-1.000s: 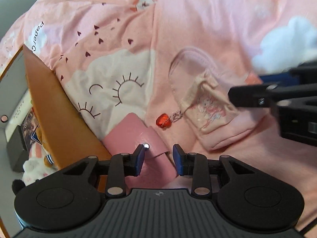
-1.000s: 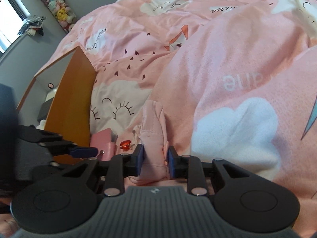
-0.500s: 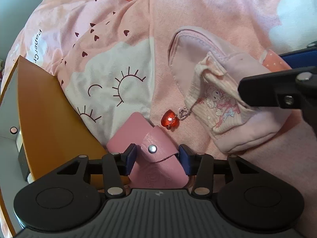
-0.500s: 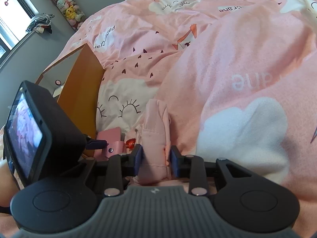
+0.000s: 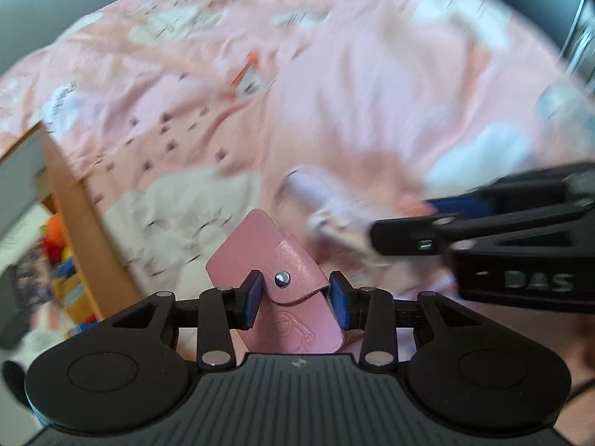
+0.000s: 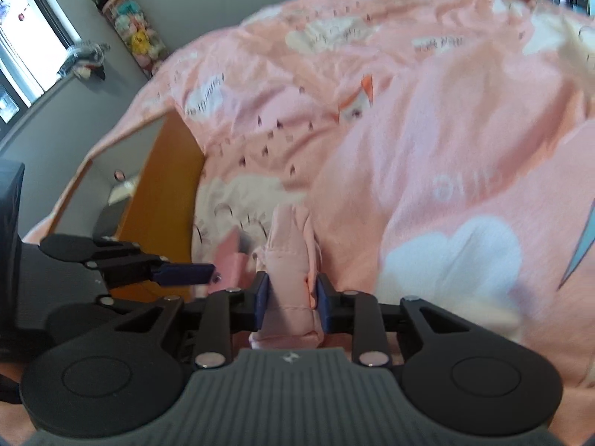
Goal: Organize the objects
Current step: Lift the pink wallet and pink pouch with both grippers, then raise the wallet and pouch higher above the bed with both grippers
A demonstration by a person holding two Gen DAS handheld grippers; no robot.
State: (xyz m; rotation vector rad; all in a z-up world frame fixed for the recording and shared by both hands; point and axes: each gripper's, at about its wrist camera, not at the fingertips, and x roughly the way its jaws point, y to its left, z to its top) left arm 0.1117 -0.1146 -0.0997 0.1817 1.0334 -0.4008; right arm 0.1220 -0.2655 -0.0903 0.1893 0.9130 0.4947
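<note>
Left wrist view — left hand-held gripper [image 5: 293, 299] closing on pink snap wallet [image 5: 282, 282]; right hand-held gripper [image 6: 290, 299] — pinching pink pouch [image 6: 292, 260].

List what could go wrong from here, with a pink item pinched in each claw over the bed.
1. The left claw, its jaws closing, grips the pink snap wallet only near its flap; it might pivot or slip.
2. The right claw pinches the soft pink pouch, which may sag and make insertion awkward.

Pink snap wallet [image 5: 277, 260]; pale pink pouch [image 6: 292, 256]; pink cloud-print duvet [image 6: 427, 119]
</note>
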